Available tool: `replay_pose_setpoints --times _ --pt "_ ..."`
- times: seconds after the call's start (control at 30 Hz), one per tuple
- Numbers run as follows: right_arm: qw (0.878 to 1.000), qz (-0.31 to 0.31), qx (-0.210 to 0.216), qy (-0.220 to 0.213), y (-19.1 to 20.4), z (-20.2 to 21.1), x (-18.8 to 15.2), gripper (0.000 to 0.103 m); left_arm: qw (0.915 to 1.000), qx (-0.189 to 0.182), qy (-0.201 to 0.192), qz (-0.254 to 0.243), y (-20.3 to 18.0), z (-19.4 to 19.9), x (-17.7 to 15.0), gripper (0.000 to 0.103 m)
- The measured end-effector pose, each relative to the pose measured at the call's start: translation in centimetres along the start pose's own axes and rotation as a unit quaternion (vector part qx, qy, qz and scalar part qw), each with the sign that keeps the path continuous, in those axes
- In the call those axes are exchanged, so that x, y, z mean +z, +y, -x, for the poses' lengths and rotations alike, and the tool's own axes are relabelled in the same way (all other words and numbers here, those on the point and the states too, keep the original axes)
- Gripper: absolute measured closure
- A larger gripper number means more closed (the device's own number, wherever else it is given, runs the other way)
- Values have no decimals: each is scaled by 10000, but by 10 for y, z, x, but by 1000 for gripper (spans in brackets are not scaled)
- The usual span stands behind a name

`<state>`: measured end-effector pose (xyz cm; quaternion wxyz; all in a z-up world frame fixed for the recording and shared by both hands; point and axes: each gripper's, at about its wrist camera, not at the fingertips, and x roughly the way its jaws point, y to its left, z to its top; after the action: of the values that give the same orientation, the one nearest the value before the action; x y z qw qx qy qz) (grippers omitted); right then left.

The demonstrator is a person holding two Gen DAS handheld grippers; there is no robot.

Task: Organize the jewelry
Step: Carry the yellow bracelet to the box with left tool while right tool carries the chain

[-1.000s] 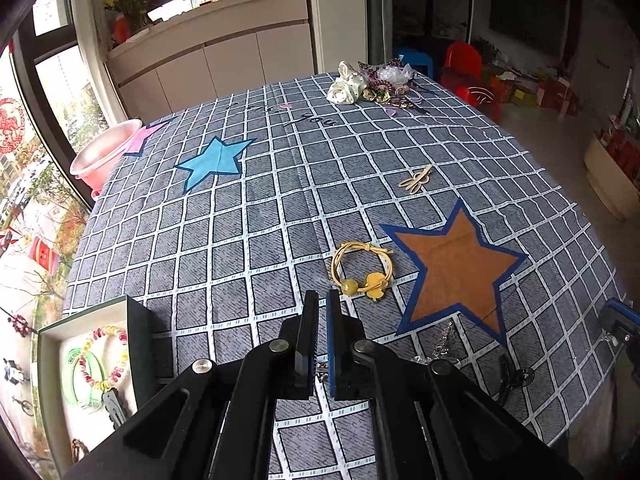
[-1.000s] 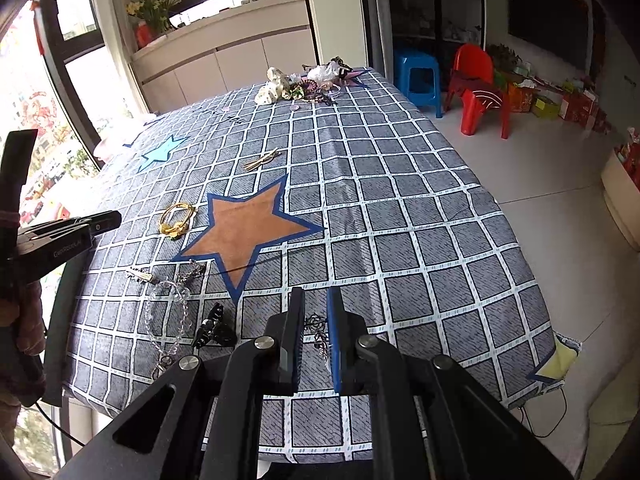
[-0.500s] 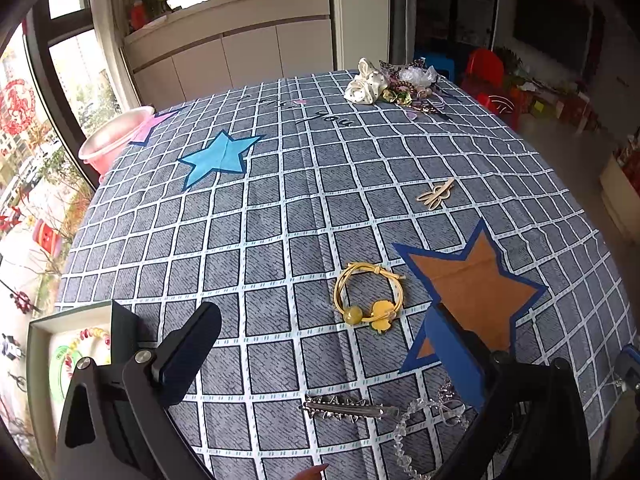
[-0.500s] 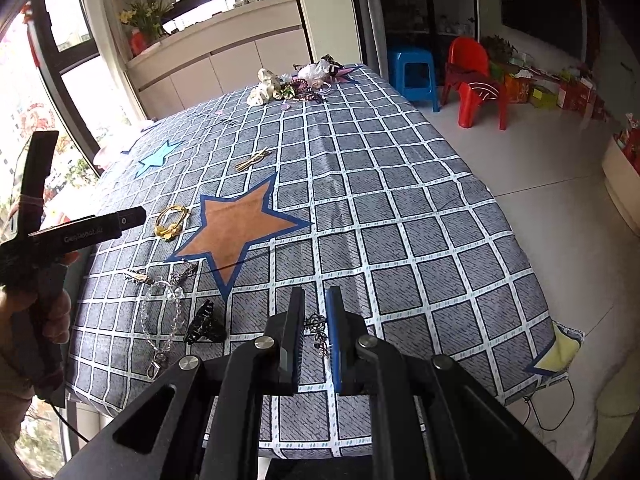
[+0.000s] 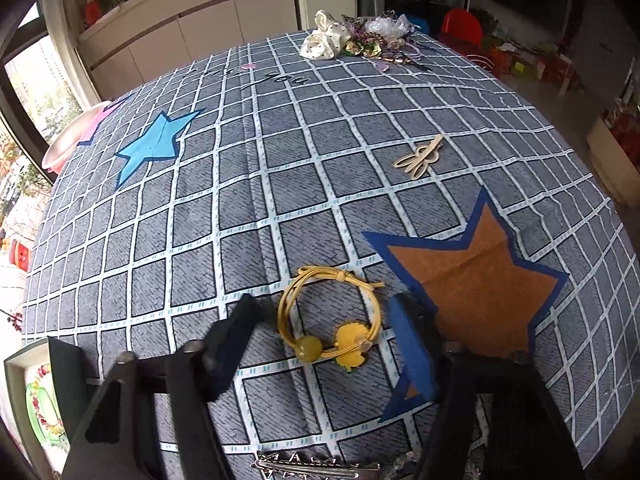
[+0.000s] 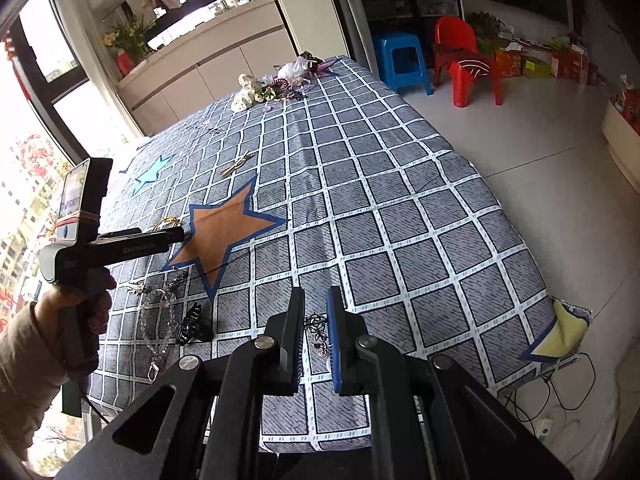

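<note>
The yellow cord bracelet [image 5: 330, 316] with its two yellow beads lies flat on the grey checked tablecloth [image 5: 248, 184], just left of the orange star [image 5: 476, 288] printed there, and sits between the two fingers of the left gripper [image 5: 324, 328], whose jaws are spread wide on either side of it without touching it. At the far left edge of the left wrist view an open jewelry box [image 5: 36, 400] holds a green ring and a beaded bracelet. Near the bottom edge lies a silver hair clip [image 5: 316, 470]. Farther right, a pale wooden hairpin [image 5: 420, 156] rests beyond the star. The right gripper [image 6: 314, 340] hangs above a small dark ornament [image 6: 316, 330] near the table's front edge, jaws nearly closed with a narrow gap, gripping nothing.
</note>
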<state>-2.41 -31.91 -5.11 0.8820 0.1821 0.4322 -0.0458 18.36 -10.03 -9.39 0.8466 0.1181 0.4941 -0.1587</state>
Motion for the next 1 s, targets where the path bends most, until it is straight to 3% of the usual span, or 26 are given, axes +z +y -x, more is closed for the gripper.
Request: replay_pose_setpoints --times 0.07,0.23,0.57,0.8,1.0 --pt "10000 -42 10 13 -2 -1 1 91 9999 -99 15 -115 -6 1 1 92" --pt "10000 -31 58 3 3 -1 2 91 9995 -306 -112 60 -2 15 0 92" --pt "9993 152 329 -51 29 2 11 91 9969 -164 -730 228 21 88 -19 92" --pt "9969 490 605 -93 66 8 19 91 9951 28 -927 340 42 131 -55 92" --pt "9918 925 881 -65 113 11 20 91 9925 261 -969 692 83 155 -96 92"
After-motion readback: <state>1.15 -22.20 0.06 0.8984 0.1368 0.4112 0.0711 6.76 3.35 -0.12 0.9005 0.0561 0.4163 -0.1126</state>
